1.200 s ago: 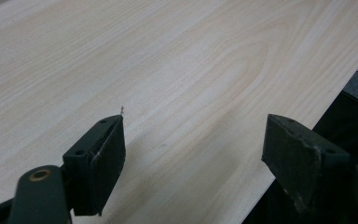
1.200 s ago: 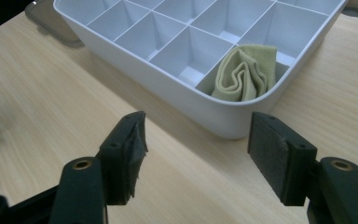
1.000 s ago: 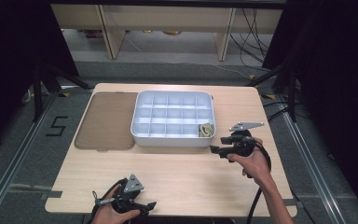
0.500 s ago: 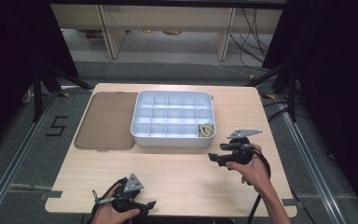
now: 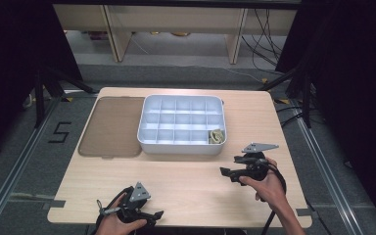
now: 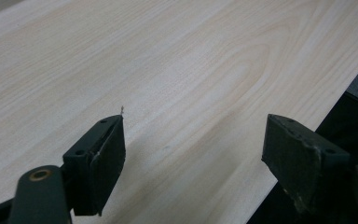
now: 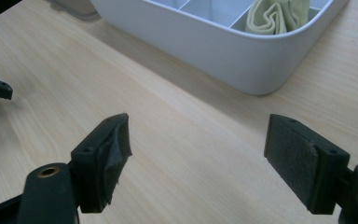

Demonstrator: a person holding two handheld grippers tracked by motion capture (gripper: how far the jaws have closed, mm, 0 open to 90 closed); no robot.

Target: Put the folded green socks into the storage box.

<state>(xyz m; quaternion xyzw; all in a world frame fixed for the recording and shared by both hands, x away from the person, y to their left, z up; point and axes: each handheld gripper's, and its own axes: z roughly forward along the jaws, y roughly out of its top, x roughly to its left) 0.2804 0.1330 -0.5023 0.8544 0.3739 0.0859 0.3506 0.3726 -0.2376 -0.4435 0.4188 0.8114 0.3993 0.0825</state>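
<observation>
Meanwhile, on a pale wooden desk [image 5: 186,181], a white compartment tray [image 5: 149,139] sits toward the far edge, near the middle, with a brown lid [image 5: 112,127] lying flat just beside its left wall. A folded yellowish cloth [image 5: 217,136] rests in the tray's near-right corner compartment; in the right gripper view the same cloth [image 7: 272,16] shows just over the tray's rounded white wall [image 7: 223,51].

Near the desk's right edge, in front of the tray and apart from it, the right gripper [image 5: 226,173] is held in a hand [image 5: 267,183] above bare wood. Its jaws have just been opening and now stand spread wide, with nothing between them, as the right gripper view [image 7: 198,158] shows: only wood grain lies between the two black pads.

At the near edge, left of centre, the left gripper [image 5: 155,215] sits low in the other hand [image 5: 115,223]. Its jaws are likewise spread wide over the desk's near edge [image 6: 193,154], holding nothing.

On the grey floor to the left of the desk, a dark figure "5" [image 5: 60,132] is marked out in tape. No other writing or brand can be read.
</observation>
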